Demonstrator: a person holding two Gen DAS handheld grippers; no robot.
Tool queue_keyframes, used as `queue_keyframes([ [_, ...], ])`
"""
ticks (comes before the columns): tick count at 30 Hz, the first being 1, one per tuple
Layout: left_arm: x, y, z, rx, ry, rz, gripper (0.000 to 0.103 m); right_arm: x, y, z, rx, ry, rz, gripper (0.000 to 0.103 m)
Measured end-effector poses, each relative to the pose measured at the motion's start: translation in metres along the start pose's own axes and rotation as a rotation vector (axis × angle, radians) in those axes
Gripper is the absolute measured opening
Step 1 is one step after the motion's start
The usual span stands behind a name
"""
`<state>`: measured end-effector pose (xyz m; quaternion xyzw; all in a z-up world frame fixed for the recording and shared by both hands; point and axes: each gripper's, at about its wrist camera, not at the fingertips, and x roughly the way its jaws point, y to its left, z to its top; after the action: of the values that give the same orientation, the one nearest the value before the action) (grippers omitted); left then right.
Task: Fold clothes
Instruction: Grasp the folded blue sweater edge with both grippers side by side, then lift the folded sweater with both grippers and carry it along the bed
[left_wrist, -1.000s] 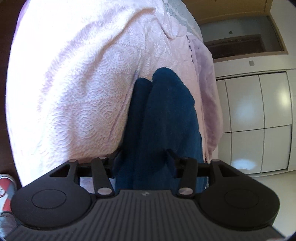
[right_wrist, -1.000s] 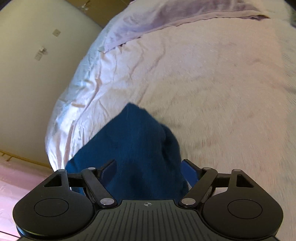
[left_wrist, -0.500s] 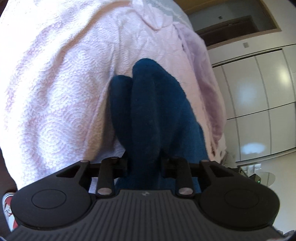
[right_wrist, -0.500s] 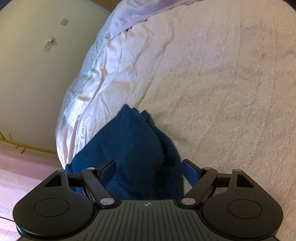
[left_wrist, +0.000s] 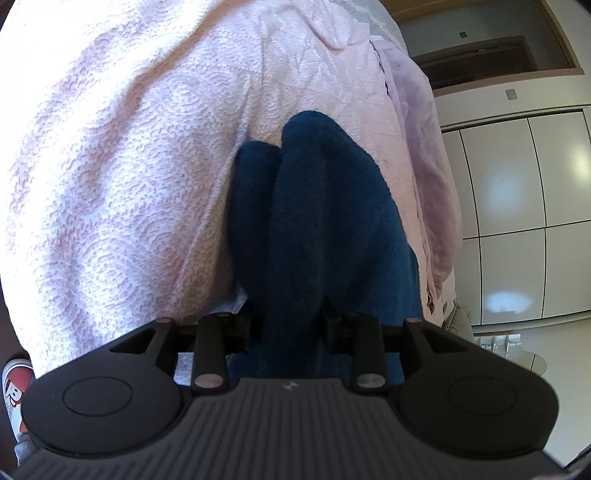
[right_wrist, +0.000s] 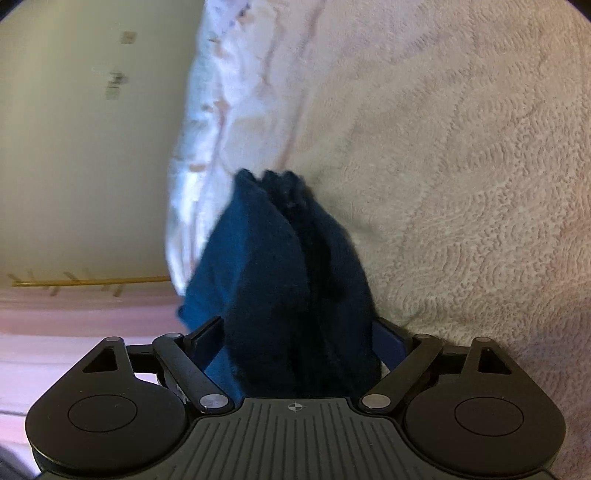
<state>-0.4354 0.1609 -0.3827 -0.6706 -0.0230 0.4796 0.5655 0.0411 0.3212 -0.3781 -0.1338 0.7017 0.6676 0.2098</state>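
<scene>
The dark blue garment (left_wrist: 317, 229) lies bunched in folds on the pink textured bedspread (left_wrist: 122, 177), near the bed's edge. The left gripper (left_wrist: 291, 317) pinches a thick fold of it — its jaws have just eased slightly apart. The right gripper (right_wrist: 295, 332) stands spread wide, jaws just opening further, the cloth bundled between them — whether the pads press it is unclear.
</scene>
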Motion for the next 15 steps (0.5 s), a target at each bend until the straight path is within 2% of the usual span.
queue_keyframes([
  [4,0.003,0.000,0.003,0.000,0.004,-0.001,0.030,-0.001,0.003,-0.003,-0.062,0.042,0.006,0.093],
  [10,0.001,0.002,0.000,0.009,0.005,-0.004,0.029,0.042,0.008,0.007,-0.067,0.090,-0.062,0.093],
  [11,0.000,0.002,0.001,0.009,0.004,-0.005,0.028,0.048,0.012,0.008,-0.083,0.099,-0.086,0.088],
  [12,0.000,0.002,0.001,0.010,0.004,-0.005,0.026,0.055,0.016,0.008,-0.100,0.108,-0.111,0.076],
  [15,-0.003,-0.005,0.002,0.032,0.005,-0.016,0.022,0.053,0.014,0.007,-0.053,0.102,-0.103,0.053],
])
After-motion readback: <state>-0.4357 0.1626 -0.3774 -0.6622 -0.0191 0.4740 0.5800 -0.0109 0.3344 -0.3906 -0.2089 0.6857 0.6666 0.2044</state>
